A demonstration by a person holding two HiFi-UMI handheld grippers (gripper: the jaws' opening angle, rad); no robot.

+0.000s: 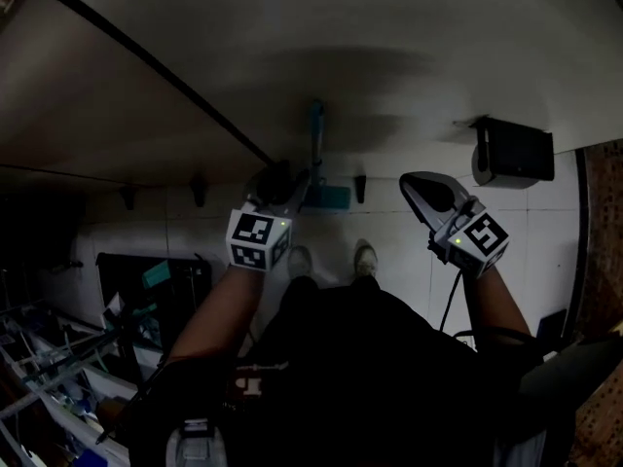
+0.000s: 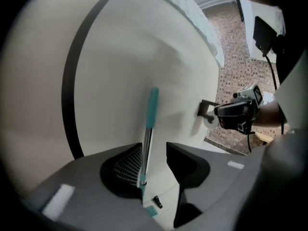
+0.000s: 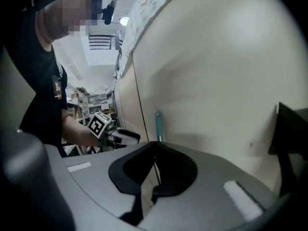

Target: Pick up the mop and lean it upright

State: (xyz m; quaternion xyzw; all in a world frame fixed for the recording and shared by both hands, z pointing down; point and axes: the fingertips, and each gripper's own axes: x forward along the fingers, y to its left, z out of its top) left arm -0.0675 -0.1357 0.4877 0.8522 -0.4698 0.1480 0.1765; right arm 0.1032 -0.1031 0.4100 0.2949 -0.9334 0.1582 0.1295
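blocked straight ahead by the wall (image 1: pixel 409 27). had clear passage along it between the mop handle (image 1: pixel 316 134) and the wall-mounted toilet-roll holder (image 1: pixel 514 152). crowded low on the left by a cluttered rack (image 1: pixel 58 377).

A plain cream wall (image 1: pixel 292 47) fills the far side, crossed diagonally by a thin black strip (image 1: pixel 146 61). Below it lies a pale tiled floor (image 1: pixel 409 227). A black wall-mounted box (image 1: pixel 516 150) sits far right, near a speckled brown mosaic wall (image 2: pixel 236 66). Cluttered racks (image 1: pixel 49 377) crowd the near left. The light is dim.
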